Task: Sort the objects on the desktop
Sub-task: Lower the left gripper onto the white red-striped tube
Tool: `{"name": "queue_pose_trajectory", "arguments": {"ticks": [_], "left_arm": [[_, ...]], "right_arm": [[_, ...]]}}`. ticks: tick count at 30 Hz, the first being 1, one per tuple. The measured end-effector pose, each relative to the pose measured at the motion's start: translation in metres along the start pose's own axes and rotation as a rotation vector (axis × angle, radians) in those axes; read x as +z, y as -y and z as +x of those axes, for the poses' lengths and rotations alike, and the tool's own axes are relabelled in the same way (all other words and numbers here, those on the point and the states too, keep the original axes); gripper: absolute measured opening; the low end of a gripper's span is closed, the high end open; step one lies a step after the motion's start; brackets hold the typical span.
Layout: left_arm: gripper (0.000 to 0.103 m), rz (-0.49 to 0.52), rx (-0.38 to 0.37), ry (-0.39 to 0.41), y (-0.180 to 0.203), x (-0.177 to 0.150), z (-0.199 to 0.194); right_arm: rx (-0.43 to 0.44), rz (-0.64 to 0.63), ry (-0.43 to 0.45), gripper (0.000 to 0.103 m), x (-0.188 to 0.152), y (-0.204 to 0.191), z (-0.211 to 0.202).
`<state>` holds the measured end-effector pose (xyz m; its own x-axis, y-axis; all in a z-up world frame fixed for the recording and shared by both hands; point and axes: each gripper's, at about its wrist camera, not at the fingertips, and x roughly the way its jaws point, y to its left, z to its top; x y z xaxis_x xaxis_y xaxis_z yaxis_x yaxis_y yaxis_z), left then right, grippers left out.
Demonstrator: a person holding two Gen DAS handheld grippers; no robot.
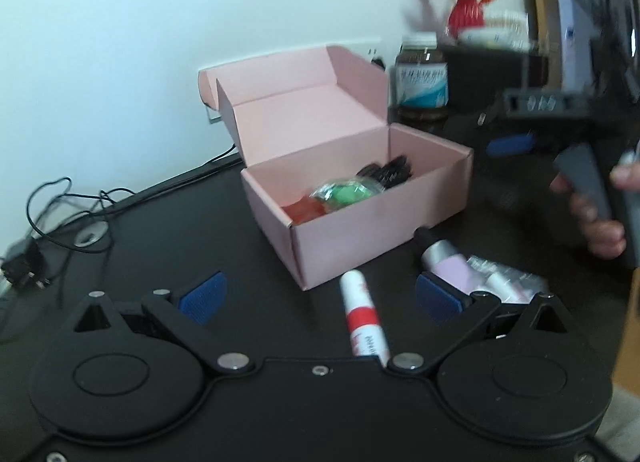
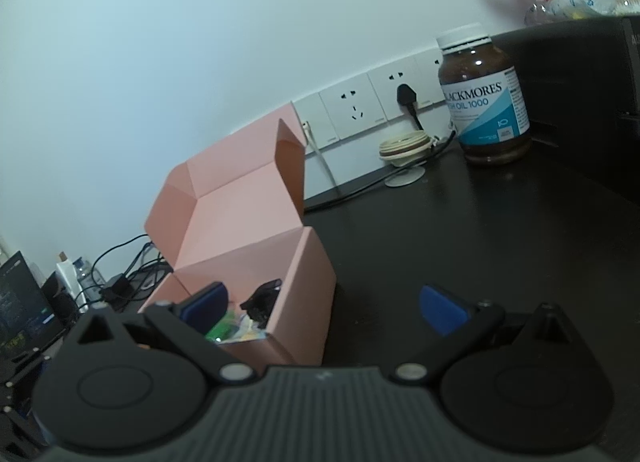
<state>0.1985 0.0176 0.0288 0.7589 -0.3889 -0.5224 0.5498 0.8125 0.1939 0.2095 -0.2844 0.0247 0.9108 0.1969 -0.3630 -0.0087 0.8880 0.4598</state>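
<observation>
An open pink cardboard box (image 1: 360, 238) stands on the black desk, lid up; it shows in the right wrist view (image 2: 296, 302) too. Inside lie a green wrapped item (image 1: 344, 192), a red item (image 1: 304, 210) and a black comb-like thing (image 1: 390, 172). A red-and-white marker (image 1: 362, 316) lies in front of the box between my left fingers. A lilac tube with black cap (image 1: 448, 262) and clear packets (image 1: 504, 278) lie by the left gripper's right finger. My left gripper (image 1: 320, 300) is open and empty. My right gripper (image 2: 324, 306) is open and empty beside the box; it also shows in the left wrist view (image 1: 520, 142).
A brown supplement bottle (image 2: 486, 102) stands at the back near wall sockets (image 2: 360, 110). A tape roll (image 2: 404, 146) lies by the sockets. A red vase with orange flowers (image 1: 464, 2) stands behind a black case (image 2: 580, 74). Cables and a plug (image 1: 52, 230) lie at left.
</observation>
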Motion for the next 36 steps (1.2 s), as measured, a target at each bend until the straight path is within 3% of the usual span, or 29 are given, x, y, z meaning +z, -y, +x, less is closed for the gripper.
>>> {"name": "queue_pose_trajectory", "arguments": {"ticks": [6, 14, 26, 31, 36], "left_arm": [[0.1, 0.012, -0.04, -0.061, 0.008, -0.004, 0.008], [0.08, -0.128, -0.103, -0.135, -0.002, -0.005, 0.019], [0.052, -0.121, -0.124, -0.149, 0.004, -0.001, 0.016], [0.047, -0.132, -0.128, -0.155, 0.002, 0.0, 0.015], [0.028, -0.128, -0.106, -0.154, 0.003, 0.0, 0.014]], "right_arm": [[0.017, 0.015, 0.003, 0.102, 0.001, 0.003, -0.001], [0.037, 0.036, -0.001, 0.102, 0.002, 0.007, -0.001], [0.053, 0.044, 0.005, 0.102, 0.002, 0.007, -0.002], [0.055, 0.044, 0.007, 0.102, 0.001, 0.007, -0.003], [0.055, 0.046, 0.01, 0.102, 0.001, 0.007, -0.003]]}}
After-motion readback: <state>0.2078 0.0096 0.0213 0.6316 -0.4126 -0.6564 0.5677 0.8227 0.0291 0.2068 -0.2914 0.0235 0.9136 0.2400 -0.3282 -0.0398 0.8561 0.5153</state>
